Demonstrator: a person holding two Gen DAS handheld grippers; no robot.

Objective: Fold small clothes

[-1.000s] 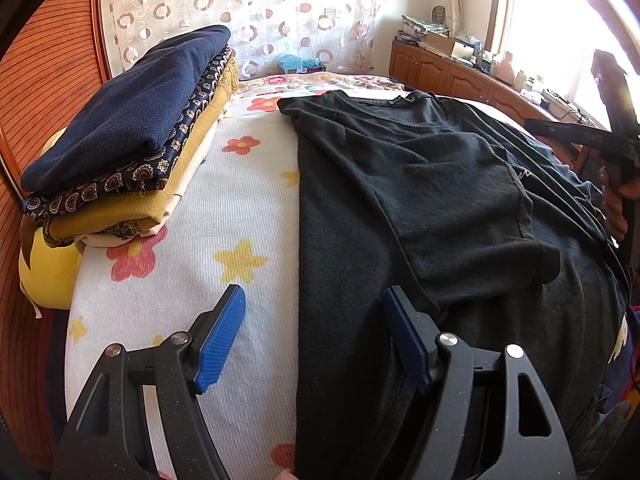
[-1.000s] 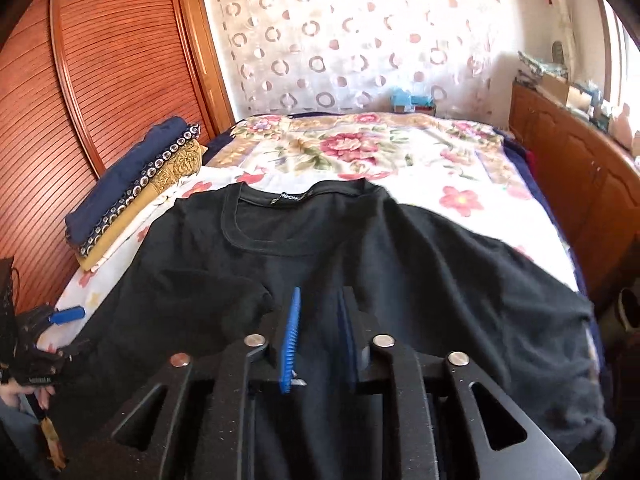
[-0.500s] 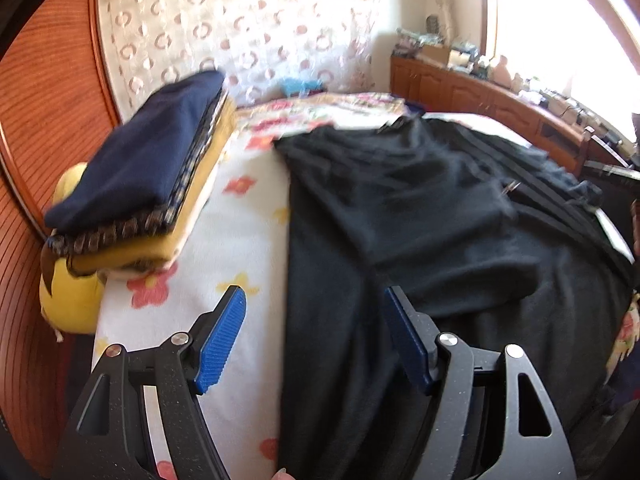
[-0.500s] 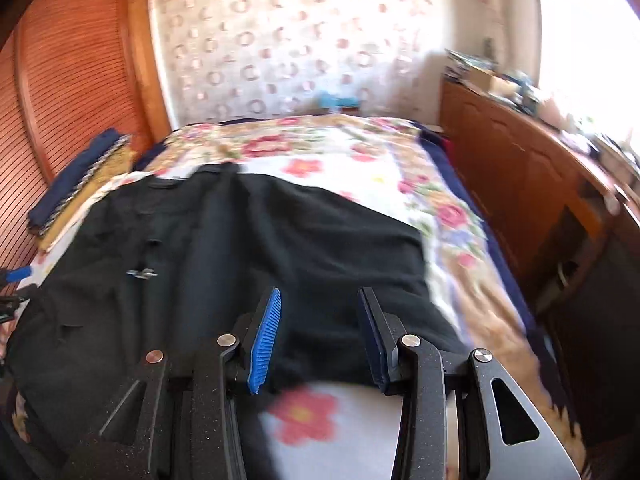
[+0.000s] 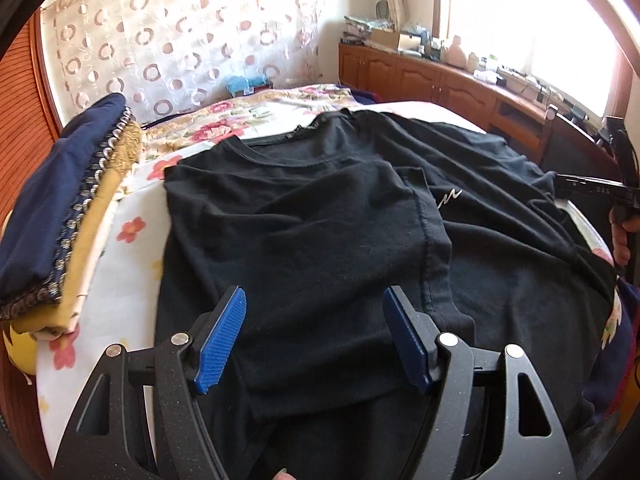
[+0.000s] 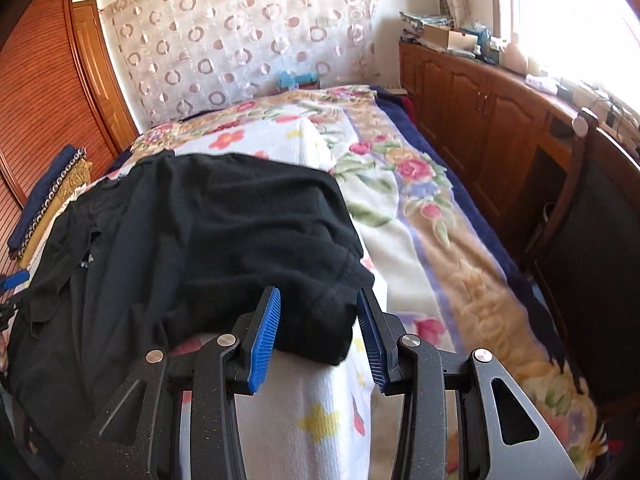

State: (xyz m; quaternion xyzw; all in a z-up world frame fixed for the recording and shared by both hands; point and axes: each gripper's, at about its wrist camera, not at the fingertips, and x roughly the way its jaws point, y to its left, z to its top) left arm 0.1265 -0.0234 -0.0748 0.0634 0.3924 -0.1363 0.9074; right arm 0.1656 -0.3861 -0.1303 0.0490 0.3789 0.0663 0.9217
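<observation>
Two grippers are seen over a black T-shirt (image 5: 320, 232) spread on a flower-printed bed cover (image 6: 420, 232). In the left wrist view the shirt fills the middle of the frame, its neckline toward the upper centre and one sleeve folded inward across the chest. The left gripper (image 5: 314, 336) is shown at the lower centre with its blue pads spread wide; the shirt lies beneath them and nothing is pinched. In the right wrist view the shirt occupies the left and centre, and its other sleeve (image 6: 312, 308) is bunched at the lower middle, directly between the pads of the right gripper (image 6: 318, 320). Those jaws have just been opening and are now held partly apart; the fabric sits between the pads, but whether it is touched cannot be told, and no pinch is seen. A stack of folded clothes (image 5: 68, 216) is placed at the left edge of the left wrist view, just beside the shirt. Wooden cabinets (image 6: 480, 96) are lined along the upper right.
</observation>
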